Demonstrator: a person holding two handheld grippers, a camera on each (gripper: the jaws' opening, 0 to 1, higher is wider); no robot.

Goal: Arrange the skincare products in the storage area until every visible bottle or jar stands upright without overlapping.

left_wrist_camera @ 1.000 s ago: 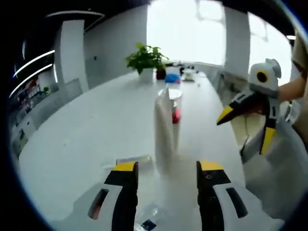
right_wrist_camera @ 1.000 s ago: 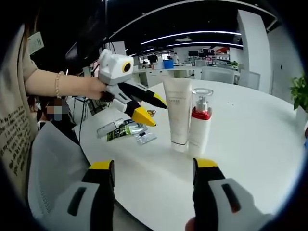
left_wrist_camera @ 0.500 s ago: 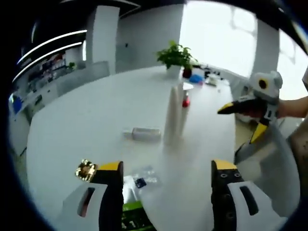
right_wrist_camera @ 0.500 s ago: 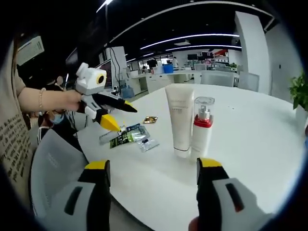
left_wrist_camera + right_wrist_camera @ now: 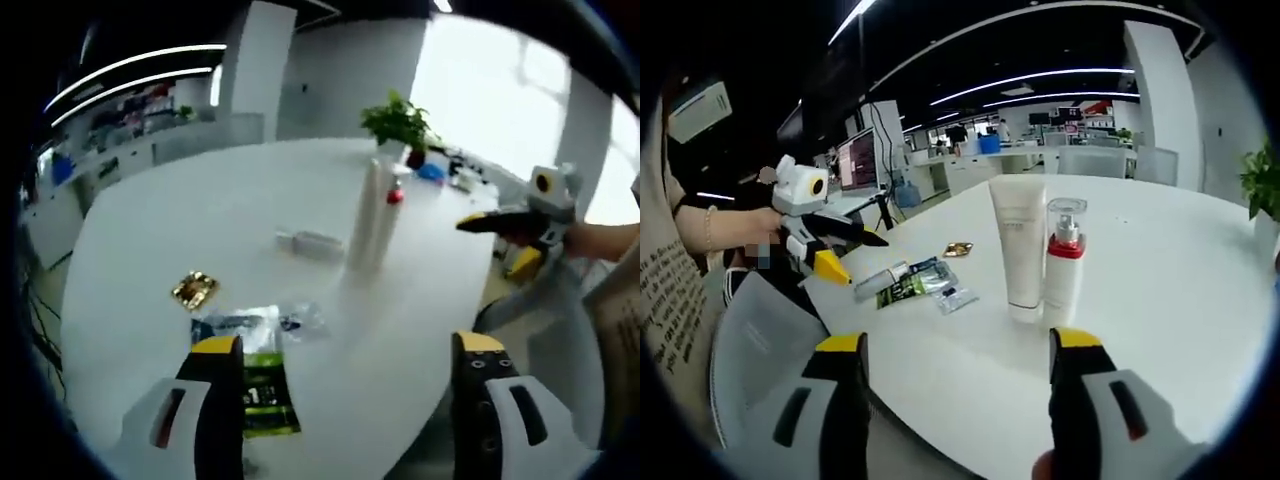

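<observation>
A tall white tube (image 5: 1023,245) stands upright on its cap on the white table (image 5: 1160,300). Touching its right side stands a pump bottle (image 5: 1064,268) with a red collar and clear cap. From the left gripper view the white tube (image 5: 367,215) hides most of the pump bottle (image 5: 396,194). A small white tube (image 5: 312,242) lies flat to their left. My left gripper (image 5: 348,345) is open and empty, back by the table edge, and appears at far left as the left gripper (image 5: 855,255). My right gripper (image 5: 958,342) is open and empty, short of the bottles; it shows as the right gripper (image 5: 495,247).
Flat sachets lie near the table edge: a green-black one (image 5: 262,395), a clear one (image 5: 300,320) and a gold one (image 5: 195,289). A silver tube (image 5: 880,280) lies beside them. A grey chair back (image 5: 760,340) is at the near edge. A potted plant (image 5: 400,120) stands far back.
My left gripper has pulled back from the tube and bottle to the table edge, so the sachets now lie before it. The right gripper has hardly moved.
</observation>
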